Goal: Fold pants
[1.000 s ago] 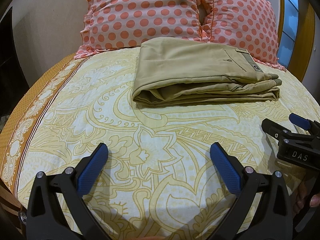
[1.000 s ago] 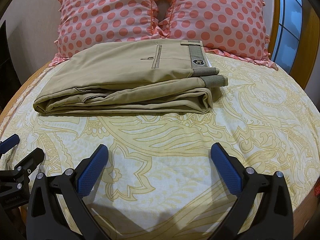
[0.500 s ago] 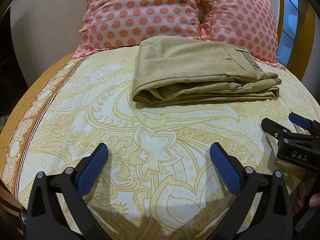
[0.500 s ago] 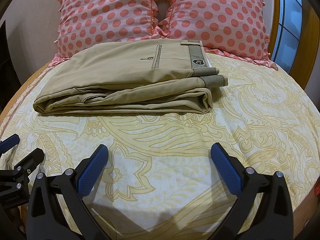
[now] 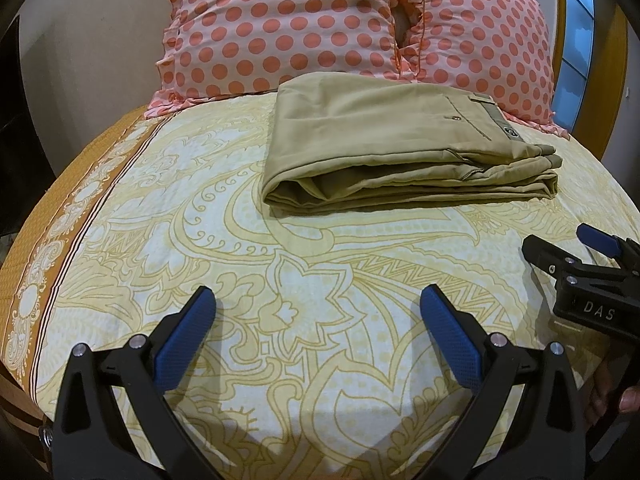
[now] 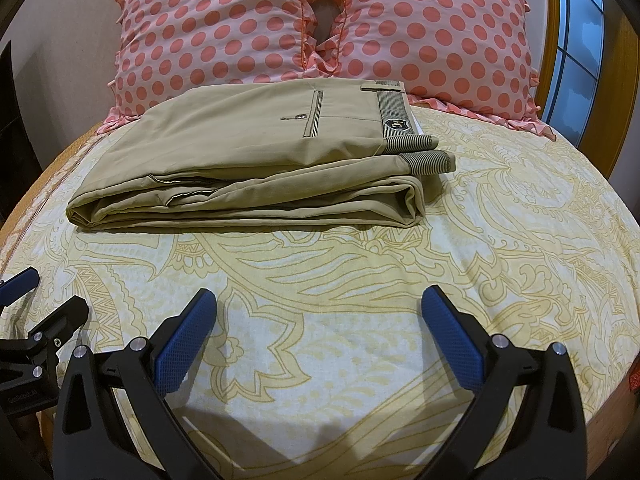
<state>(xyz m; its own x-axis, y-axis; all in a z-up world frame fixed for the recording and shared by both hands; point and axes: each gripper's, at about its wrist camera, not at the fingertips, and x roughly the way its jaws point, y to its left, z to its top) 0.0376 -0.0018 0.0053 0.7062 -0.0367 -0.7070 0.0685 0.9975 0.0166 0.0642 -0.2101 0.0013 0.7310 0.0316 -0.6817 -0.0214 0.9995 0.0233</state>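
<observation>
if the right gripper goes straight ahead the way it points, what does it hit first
Most likely the folded pants. The right gripper is open over bare bedsheet, and the pants' near folded edge lies ahead of its fingers. Depth is unclear, so it might graze the sheet first.

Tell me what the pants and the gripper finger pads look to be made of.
Pants: tan woven cloth, likely cotton twill; matte, soft creases, stitched pocket, striped waistband lining.
Left gripper and right gripper finger pads: blue, probably rubber or textured plastic; fine grid-like surface texture, on black, seemingly plastic arms.
</observation>
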